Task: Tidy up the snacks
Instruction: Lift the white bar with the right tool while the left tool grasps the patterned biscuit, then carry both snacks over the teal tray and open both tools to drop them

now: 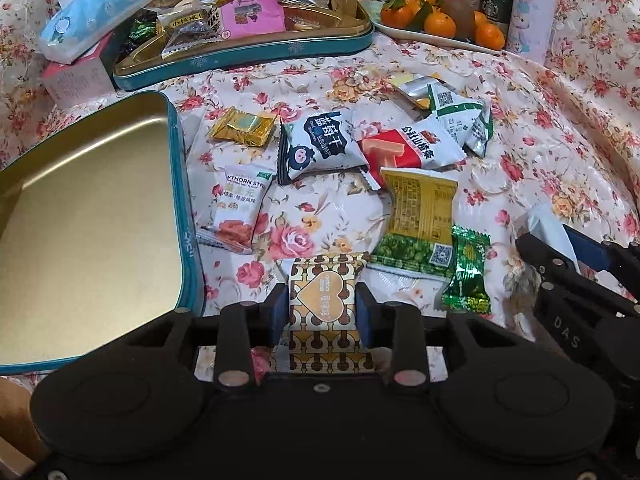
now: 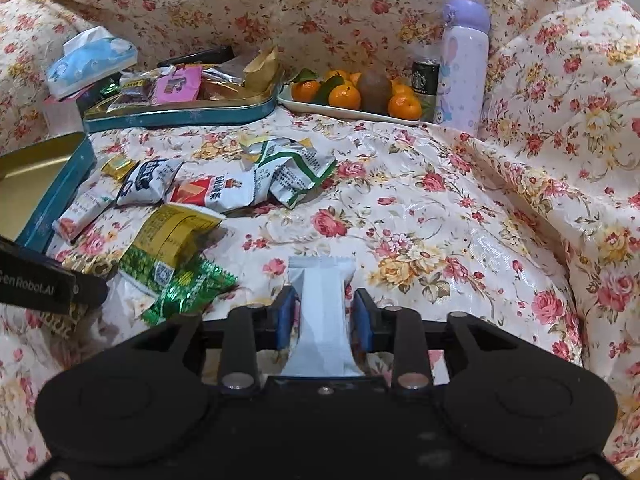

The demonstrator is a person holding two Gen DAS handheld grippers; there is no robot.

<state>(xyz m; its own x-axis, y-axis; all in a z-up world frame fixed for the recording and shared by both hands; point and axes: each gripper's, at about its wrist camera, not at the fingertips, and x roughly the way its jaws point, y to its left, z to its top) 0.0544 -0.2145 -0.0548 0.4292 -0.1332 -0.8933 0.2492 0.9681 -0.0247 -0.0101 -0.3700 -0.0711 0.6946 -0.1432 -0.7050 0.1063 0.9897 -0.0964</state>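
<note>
The left gripper [image 1: 323,310] seems to pinch a gold heart snack [image 1: 322,305], while the right gripper [image 2: 325,318] sits loosely around a white snack [image 2: 322,322], not squeezing.

Empty gold tin [image 1: 80,216] cut off at left edge; tissue-side packets indistinct.

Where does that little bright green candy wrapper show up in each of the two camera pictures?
Left wrist view: the green candy wrapper lies right of centre, low on the cloth, just right of the yellow-and-green packet.
Right wrist view: the same wrapper lies lower left, below that packet.
Shared landmark: the plate of oranges at the back, beside the purple flask.
</note>
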